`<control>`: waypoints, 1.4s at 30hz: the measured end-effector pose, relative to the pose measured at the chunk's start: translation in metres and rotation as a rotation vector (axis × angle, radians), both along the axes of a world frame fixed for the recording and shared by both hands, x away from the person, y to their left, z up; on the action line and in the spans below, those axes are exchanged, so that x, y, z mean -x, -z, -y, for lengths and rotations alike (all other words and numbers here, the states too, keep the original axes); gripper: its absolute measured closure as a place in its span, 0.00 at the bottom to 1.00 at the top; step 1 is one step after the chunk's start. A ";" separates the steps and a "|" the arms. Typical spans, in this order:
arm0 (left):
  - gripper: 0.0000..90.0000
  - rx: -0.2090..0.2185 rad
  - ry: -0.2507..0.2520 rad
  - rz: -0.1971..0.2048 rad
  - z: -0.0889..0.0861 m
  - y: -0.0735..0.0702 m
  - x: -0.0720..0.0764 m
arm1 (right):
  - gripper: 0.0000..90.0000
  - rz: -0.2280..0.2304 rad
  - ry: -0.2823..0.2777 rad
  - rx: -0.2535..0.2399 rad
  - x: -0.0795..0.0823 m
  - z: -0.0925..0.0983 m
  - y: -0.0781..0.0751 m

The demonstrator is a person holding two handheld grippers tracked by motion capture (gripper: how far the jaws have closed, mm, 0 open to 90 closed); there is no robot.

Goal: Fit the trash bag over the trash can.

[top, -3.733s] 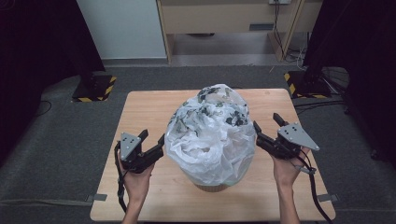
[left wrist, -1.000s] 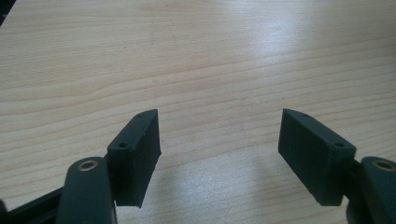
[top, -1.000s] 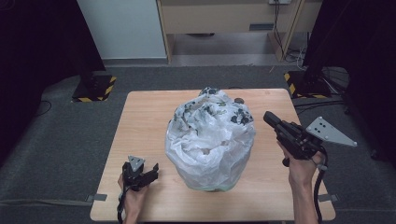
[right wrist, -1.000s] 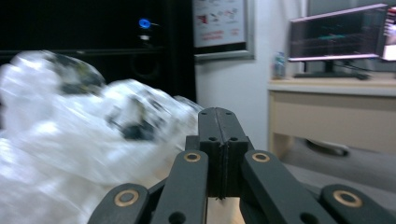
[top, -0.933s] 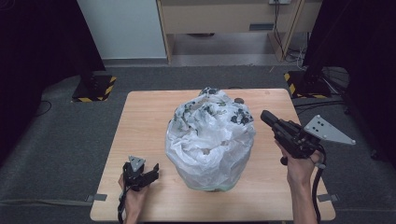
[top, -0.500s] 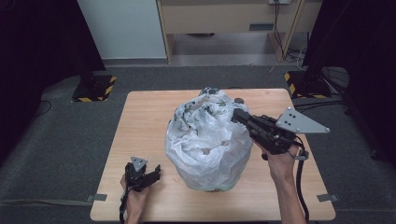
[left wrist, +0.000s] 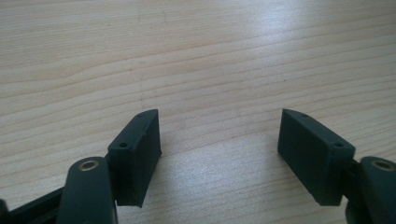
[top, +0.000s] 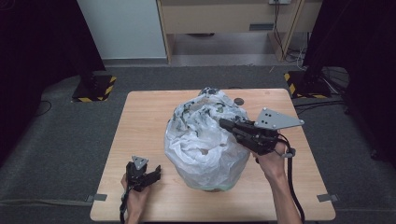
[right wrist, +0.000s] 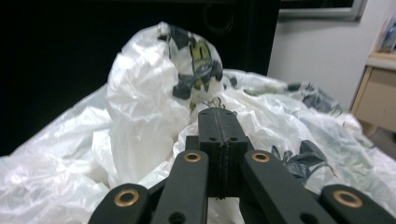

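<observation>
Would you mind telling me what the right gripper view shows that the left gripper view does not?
Right gripper view alone: the crumpled white plastic bag with dark print, close up, and the right hand-held gripper with its jaws pressed shut at the bag's top; whether any plastic is pinched between them I cannot tell. A pale wall stands behind.

Left gripper view alone: the bare wooden table, and the left hand-held gripper with jaws wide apart, nothing between them.

Shared: each looks along its own pair of black jaws.
</observation>
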State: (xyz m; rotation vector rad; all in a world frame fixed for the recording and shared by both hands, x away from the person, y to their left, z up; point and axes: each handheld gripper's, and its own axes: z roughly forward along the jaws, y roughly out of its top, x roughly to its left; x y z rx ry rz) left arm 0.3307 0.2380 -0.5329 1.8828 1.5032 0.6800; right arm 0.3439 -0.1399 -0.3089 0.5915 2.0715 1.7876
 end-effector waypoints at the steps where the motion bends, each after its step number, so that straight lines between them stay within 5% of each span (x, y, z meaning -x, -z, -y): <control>1: 0.33 0.000 0.000 -0.001 0.000 0.000 0.000 | 1.00 -0.006 -0.004 0.005 0.000 0.000 0.001; 15: 0.33 0.000 0.005 -0.008 0.001 0.000 0.000 | 1.00 -0.073 -0.010 0.090 -0.004 -0.003 0.012; 23: 0.33 0.000 0.005 -0.008 0.001 0.000 0.000 | 1.00 -0.054 0.006 0.096 -0.003 -0.005 0.012; 29: 0.33 0.001 0.005 -0.008 0.001 0.000 0.000 | 1.00 0.007 0.007 -0.054 0.002 0.007 0.001; 33: 0.33 0.000 0.006 -0.008 0.001 0.000 0.000 | 1.00 0.034 0.007 -0.112 0.005 0.013 -0.012; 42: 0.33 0.001 0.006 -0.008 0.001 0.000 0.001 | 1.00 0.057 -0.060 -0.148 0.007 0.001 -0.025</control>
